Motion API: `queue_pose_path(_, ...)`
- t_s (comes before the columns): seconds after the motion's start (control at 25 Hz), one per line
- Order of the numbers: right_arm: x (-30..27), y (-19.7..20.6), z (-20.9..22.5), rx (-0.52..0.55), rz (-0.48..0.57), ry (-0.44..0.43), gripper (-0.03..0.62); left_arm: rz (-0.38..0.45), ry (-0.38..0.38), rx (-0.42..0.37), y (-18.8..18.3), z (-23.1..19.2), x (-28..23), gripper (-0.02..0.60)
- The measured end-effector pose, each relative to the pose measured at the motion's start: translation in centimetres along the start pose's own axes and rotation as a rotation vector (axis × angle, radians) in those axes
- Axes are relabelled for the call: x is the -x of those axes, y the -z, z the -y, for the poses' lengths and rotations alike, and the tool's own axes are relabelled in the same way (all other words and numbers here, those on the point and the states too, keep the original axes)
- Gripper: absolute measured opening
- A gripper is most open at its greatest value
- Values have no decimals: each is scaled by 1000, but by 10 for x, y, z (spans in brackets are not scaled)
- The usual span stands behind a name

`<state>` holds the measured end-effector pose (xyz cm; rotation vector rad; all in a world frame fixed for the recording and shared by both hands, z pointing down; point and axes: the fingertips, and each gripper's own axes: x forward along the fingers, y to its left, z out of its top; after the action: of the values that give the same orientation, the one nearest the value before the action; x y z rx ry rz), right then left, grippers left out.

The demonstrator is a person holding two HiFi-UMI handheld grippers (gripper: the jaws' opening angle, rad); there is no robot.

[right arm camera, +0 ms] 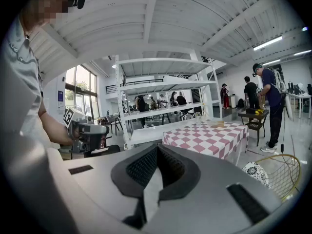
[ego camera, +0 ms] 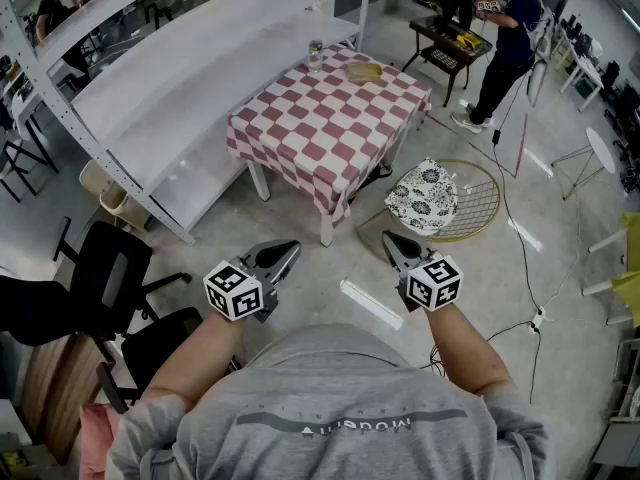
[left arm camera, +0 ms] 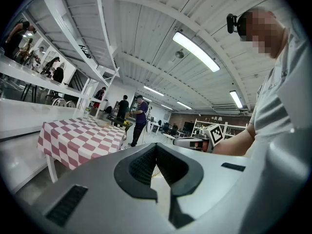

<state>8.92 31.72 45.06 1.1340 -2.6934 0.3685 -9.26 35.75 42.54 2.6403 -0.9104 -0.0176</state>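
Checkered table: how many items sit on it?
2: a clear jar at the far edge, a yellowish dish right of it. Nothing seems hidden.

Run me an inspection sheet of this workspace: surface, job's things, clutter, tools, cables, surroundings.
Surface: table under a red-and-white checked cloth, on a grey floor.
Job's things: glass jar and tan dish at the table's far edge; neither tool touches them.
Clutter: flowered cushion on a round wire frame; white strip on the floor.
Tools: left tool and right tool both shut, empty, in the air short of the table.
Cables: thin cable across the floor at right.
Surroundings: white shelving, black office chair, people standing beyond the table.
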Motion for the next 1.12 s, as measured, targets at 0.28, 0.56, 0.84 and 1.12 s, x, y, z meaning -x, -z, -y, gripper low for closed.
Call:
queue_pose_path(0.28,0,-1,0,4,2,-5,23,3,2,-7,-2,2,-2,12)
queue_pose_path(0.56,-2,-6,3,-2,10,-5,24,0,1,-9,-5,1,-4,14)
queue_pose_path(0.84,9,-10,16,-26,18,-30,25,2,-18,-13,-7,10,-24,14)
queue_pose_path(1.12,34,-11,46,0,10,-78,25,19,-33,-20,-7,42,-69,14)
